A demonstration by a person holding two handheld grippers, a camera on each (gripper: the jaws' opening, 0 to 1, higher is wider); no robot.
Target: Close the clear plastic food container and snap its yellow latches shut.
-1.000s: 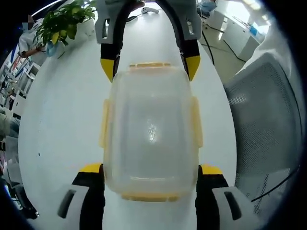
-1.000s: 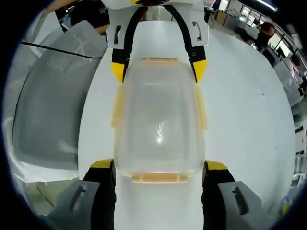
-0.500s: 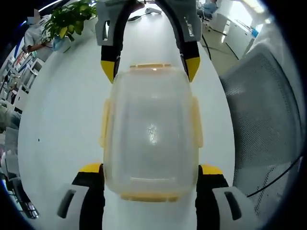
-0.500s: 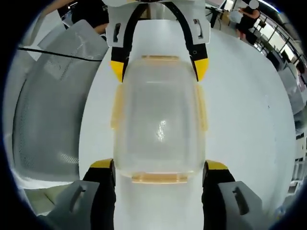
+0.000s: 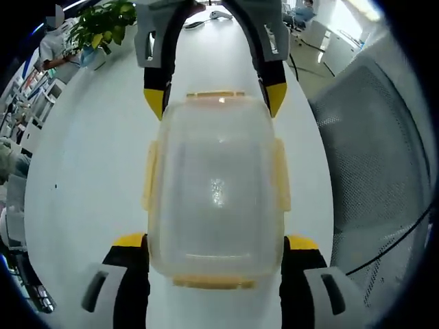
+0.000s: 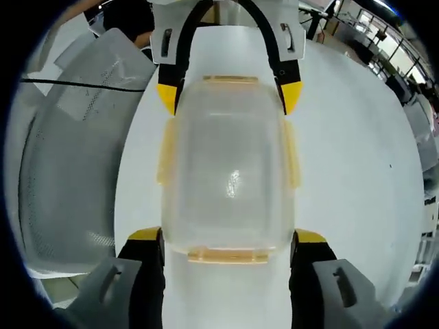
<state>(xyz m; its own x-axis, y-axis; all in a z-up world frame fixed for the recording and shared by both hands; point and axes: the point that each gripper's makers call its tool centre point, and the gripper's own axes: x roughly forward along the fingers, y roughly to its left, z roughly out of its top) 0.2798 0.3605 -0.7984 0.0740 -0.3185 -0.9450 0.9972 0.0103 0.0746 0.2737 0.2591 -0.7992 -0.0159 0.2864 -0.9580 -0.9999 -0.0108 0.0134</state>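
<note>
container [image 5: 216, 192] between both grippers | lid on | latch state unclear

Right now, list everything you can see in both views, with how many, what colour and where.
Food container: one, clear plastic, lid on, lying on the table between both pairs of jaws.
Latches: four, yellow, one on each side of the container.
Table: one, white, under the container.
Mesh chair: one, grey-white, beside the table.
Potted plant: one, green with some yellow leaves, at the far end of the table.
Left hand-held gripper: one, black with yellow tips, jaws straddling one end of the container.
Right hand-held gripper: one, black with yellow tips, jaws straddling the opposite end.
</note>
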